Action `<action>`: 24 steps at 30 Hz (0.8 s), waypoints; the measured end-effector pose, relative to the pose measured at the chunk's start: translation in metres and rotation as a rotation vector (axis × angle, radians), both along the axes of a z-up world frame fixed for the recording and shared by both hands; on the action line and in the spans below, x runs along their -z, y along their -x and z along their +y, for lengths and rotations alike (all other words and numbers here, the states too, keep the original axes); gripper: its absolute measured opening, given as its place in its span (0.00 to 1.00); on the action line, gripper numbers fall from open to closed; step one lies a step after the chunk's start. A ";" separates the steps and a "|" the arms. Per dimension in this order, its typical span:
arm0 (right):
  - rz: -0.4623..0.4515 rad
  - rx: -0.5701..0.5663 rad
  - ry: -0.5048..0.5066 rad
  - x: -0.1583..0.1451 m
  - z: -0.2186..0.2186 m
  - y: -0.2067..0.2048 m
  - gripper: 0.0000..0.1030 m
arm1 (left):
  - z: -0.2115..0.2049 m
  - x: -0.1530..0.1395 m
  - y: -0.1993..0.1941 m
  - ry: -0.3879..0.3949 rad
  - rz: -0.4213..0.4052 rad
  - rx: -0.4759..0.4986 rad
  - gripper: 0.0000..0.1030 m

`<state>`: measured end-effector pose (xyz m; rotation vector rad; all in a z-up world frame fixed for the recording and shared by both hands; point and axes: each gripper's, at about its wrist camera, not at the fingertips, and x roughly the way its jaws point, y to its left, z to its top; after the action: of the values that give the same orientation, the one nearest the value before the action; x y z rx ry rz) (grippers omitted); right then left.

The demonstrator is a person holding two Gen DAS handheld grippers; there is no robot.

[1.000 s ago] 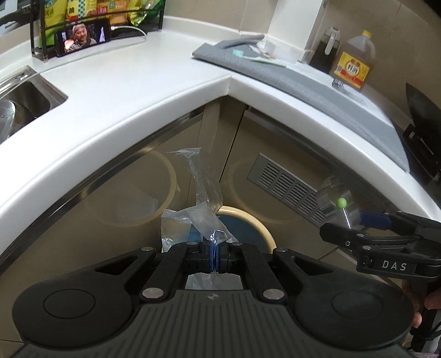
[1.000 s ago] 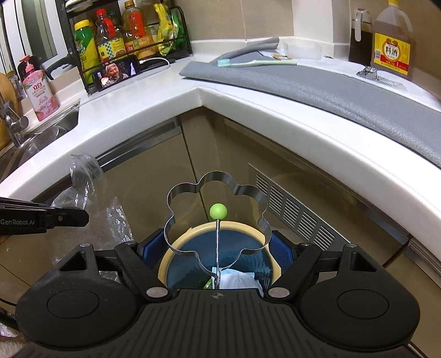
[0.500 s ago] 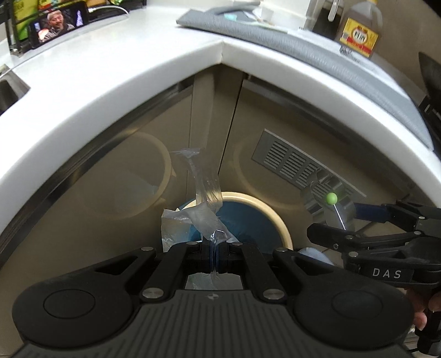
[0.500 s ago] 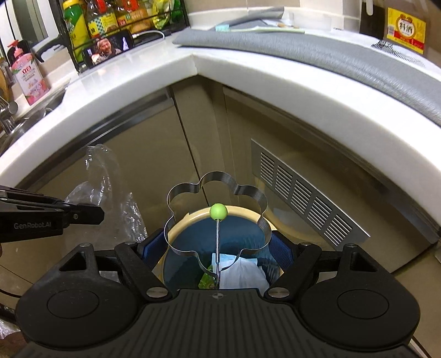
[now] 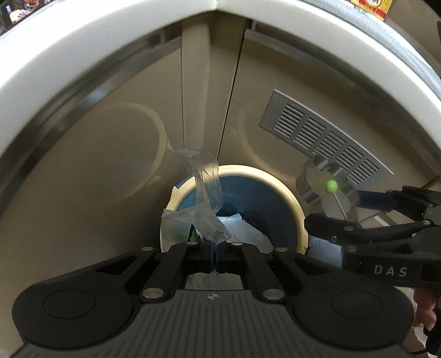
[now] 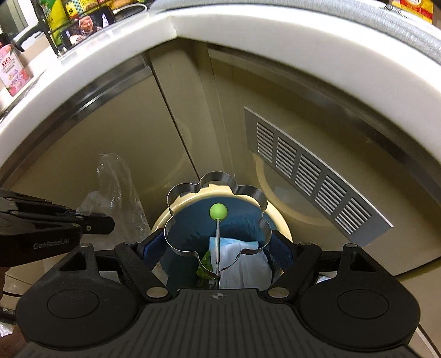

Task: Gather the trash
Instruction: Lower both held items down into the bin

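My left gripper (image 5: 213, 252) is shut on a crumpled clear plastic wrapper (image 5: 205, 192) and holds it over the near rim of a round trash bin (image 5: 292, 192) with a cream rim and blue liner. The bin holds white paper (image 5: 242, 231) and a green scrap. My right gripper (image 6: 217, 247) is shut on a flower-shaped metal ring mould (image 6: 249, 197) with a green-knobbed handle (image 6: 218, 211), above the same bin (image 6: 281, 223). The left gripper (image 6: 93, 223) and wrapper (image 6: 115, 187) show at the left of the right wrist view.
The bin stands on the floor in the inner corner of beige cabinets (image 5: 96, 165) under a white countertop (image 5: 82, 49). A grey vent grille (image 5: 322, 137) is on the right cabinet door. Bottles and a phone (image 6: 88, 23) sit on the counter.
Both grippers have moved down and closer to the bin, below the countertop edge. The bin now fills more of both views. Both holds are unchanged.
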<state>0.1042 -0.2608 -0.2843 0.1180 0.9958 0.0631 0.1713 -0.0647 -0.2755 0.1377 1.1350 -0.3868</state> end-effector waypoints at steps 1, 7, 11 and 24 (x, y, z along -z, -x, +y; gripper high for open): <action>0.008 -0.002 0.001 0.003 0.000 -0.003 0.80 | -0.002 0.003 -0.002 -0.003 0.006 0.002 0.01; 0.055 -0.004 0.011 0.020 0.003 -0.020 0.80 | -0.009 0.023 -0.015 -0.029 0.060 0.007 0.01; 0.084 -0.010 0.018 0.031 0.005 -0.030 0.80 | -0.014 0.037 -0.023 -0.040 0.097 0.007 0.01; 0.176 -0.022 0.037 0.066 0.008 -0.056 0.80 | -0.025 0.083 -0.048 -0.073 0.191 0.015 0.01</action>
<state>0.1601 -0.2526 -0.3502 0.0794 1.1733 0.0544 0.2195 -0.0894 -0.3588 0.1767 1.3377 -0.3777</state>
